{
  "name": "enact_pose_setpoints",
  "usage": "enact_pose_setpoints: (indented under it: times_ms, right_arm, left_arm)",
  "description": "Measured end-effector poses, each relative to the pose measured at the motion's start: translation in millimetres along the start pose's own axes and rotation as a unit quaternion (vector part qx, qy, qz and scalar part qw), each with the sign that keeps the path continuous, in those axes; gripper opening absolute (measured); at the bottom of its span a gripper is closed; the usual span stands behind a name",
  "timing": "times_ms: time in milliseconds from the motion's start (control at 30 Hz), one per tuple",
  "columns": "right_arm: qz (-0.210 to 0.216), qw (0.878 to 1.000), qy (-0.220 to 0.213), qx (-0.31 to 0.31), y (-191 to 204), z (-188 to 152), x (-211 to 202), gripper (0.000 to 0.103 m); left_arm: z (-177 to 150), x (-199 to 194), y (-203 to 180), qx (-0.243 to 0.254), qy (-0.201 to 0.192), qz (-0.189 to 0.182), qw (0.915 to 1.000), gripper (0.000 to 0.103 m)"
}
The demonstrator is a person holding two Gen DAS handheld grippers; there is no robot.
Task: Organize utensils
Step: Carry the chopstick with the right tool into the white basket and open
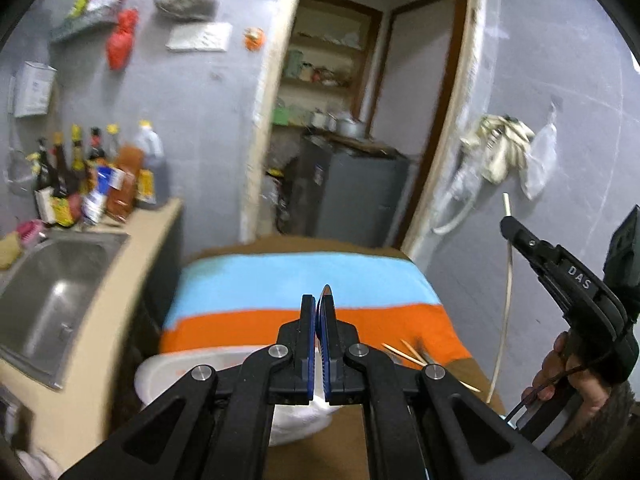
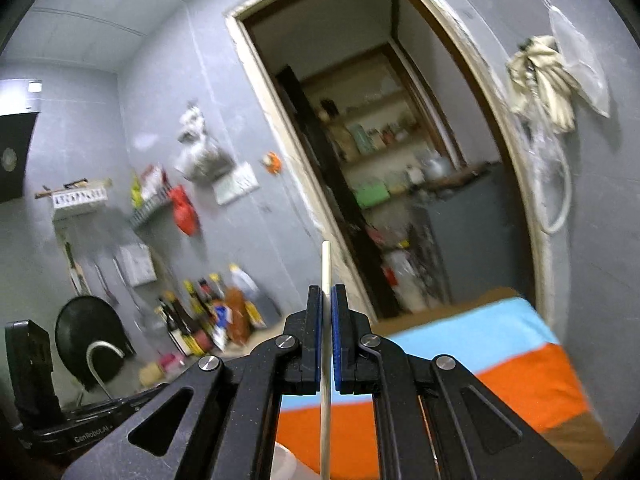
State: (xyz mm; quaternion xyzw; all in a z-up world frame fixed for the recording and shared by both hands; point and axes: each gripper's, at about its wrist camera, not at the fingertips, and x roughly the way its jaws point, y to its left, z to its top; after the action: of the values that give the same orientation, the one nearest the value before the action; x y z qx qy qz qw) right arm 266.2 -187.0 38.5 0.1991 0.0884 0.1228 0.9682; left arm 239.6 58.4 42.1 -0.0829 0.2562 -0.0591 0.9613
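A thin metal utensil (image 1: 325, 300) is squeezed between the shut jaws of the left gripper (image 1: 319, 300), above the striped cloth (image 1: 304, 276). A long chopstick (image 2: 326, 320) is pinched by the right gripper (image 2: 327, 292), held up in the air. The chopstick could be knocked loose if it is swung into the door frame (image 2: 280, 128) or the wall. More chopsticks (image 1: 404, 354) are left on the cloth near a white container (image 1: 168, 368). Open room is found above the cloth; the sink (image 1: 48, 304) edge is close on one side.
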Motion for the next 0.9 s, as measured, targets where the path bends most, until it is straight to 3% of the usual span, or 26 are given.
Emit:
enact_pose_setpoints:
  times_ms: [267,433,667,900]
  right_arm:
    - [0.016,0.999,-0.032,-0.017,64,-38,41,0.004]
    - [-0.001,0.999,-0.044,-0.019,74,-58,55,0.004]
    - [-0.030,0.998,-0.051,-0.033,74,-82,63,0.004]
    - [-0.039,0.998,-0.045,-0.026,67,-94,66,0.004]
  left_arm:
    - [20,-10,77,-0.006,-0.049,0.091,0.9947,0.003]
    - [14,4,99,0.007,-0.065,0.136,0.9885,0.003]
    - [-8,27,101,0.020,-0.080,0.164,0.9830,0.003]
    - [-33,41,96,0.025,-0.083,0.163,0.9828,0.003]
